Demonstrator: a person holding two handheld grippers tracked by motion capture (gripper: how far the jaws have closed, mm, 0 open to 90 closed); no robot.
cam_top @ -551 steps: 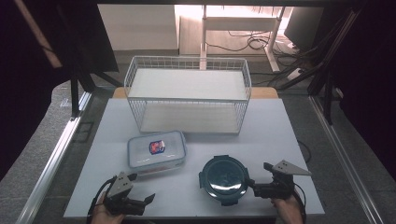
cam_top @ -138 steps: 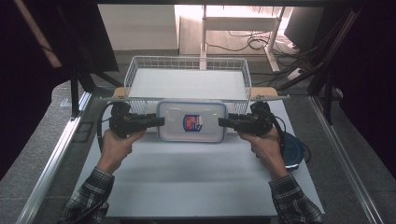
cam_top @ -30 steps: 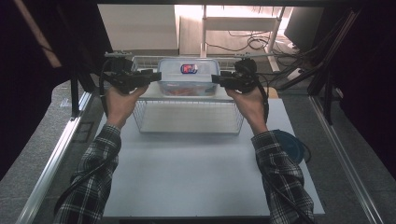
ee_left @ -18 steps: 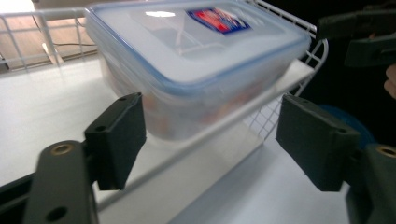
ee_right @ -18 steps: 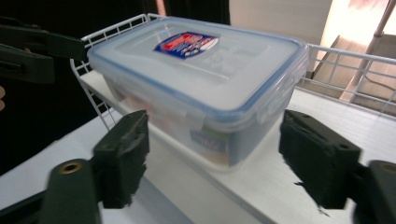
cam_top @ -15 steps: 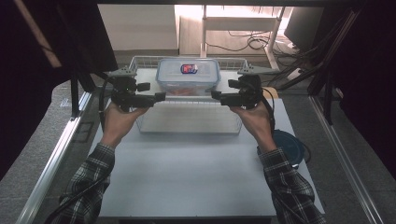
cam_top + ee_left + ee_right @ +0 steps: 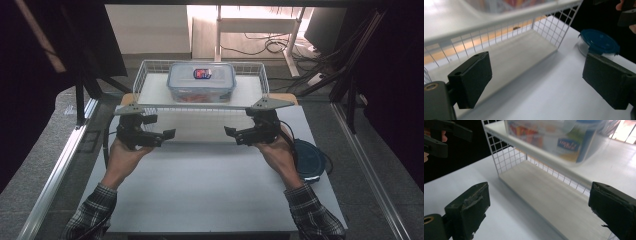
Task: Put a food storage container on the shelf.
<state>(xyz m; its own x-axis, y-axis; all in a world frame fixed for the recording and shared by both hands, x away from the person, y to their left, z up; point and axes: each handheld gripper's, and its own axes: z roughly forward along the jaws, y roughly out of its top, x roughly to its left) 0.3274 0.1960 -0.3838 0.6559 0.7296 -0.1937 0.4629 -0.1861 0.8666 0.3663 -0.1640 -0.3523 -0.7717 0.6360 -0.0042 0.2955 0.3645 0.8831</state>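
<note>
- The clear rectangular container (image 7: 201,81) with its snap-on lid is seen resting on the upper shelf of the white wire rack (image 7: 150,75), near the middle of that shelf and close to its front rim.
- The left gripper (image 7: 159,136) is held just in front of the rack's front left corner; its jaws have just been opening and are spread wide apart, with nothing between them.
- The right gripper (image 7: 239,134) is held just in front of the rack's front right corner; its jaws have likewise just been opening, and nothing is clamped.
- Both grippers are kept apart from the container.
- Coloured contents, possibly packets, are glimpsed through the container's wall in the blurred right gripper view.
- A round blue-lidded container (image 7: 308,158) is set near the right edge of the white table (image 7: 200,195).
</note>
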